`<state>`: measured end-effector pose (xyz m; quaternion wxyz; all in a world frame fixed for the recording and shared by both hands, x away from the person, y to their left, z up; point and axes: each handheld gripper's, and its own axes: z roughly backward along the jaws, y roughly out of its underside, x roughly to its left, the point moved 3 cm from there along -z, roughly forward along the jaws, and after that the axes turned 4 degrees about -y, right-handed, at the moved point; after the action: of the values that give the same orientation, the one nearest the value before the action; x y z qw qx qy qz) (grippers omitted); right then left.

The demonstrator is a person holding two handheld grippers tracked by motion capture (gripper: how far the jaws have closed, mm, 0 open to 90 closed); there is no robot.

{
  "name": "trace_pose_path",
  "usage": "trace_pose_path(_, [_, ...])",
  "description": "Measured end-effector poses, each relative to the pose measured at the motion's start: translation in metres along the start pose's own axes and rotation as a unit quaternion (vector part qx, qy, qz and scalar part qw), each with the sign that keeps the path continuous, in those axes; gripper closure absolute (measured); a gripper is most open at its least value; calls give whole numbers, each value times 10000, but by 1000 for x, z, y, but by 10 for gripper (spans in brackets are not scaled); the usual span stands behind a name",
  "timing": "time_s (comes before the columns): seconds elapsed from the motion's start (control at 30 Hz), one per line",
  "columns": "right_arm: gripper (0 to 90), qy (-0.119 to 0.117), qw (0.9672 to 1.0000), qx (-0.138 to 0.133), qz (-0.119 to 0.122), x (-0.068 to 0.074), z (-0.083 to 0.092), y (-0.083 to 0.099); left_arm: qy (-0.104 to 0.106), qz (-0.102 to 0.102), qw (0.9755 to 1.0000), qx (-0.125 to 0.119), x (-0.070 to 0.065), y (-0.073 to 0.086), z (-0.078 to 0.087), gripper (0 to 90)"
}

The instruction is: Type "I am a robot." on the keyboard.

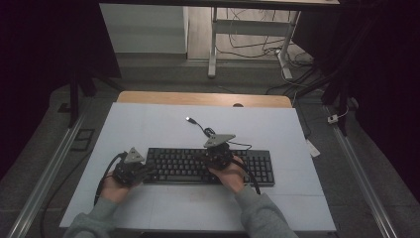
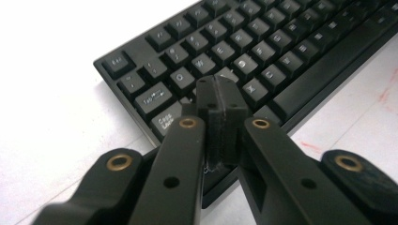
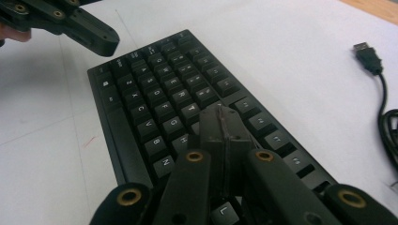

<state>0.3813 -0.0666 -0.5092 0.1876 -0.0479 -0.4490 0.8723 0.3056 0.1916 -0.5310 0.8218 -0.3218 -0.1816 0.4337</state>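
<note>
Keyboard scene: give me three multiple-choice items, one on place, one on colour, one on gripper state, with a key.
1. Where does the left gripper sit relative to the keyboard?
A. At its left end
B. At its right end
C. Beyond its far edge, by the plug

2. What colour is the keyboard?
A. White
B. Black
C. Red

3. How do the jaws of the right gripper stand?
A. Wide open
B. Shut on the USB plug
C. Shut together, nothing between them

Key:
1 A: the left gripper view has its tip over the keys beside Caps Lock.
2 B: case and keys are black against the white table cover.
3 C: the right gripper view shows the pads pressed together above the keys, and the USB plug lies apart on the cover.
</note>
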Motion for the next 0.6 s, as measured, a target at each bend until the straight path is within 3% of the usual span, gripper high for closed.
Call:
trace_pose_path(0.13, [900,-21,10000,-1,-9,0,-2,0,-78,-81,9999,120,0,2,-6,888])
trace_pose_path(0.6, [900,-15,9999,89,-47,-4,-11,3,-144,-67,9996,223,1,5,-13,887])
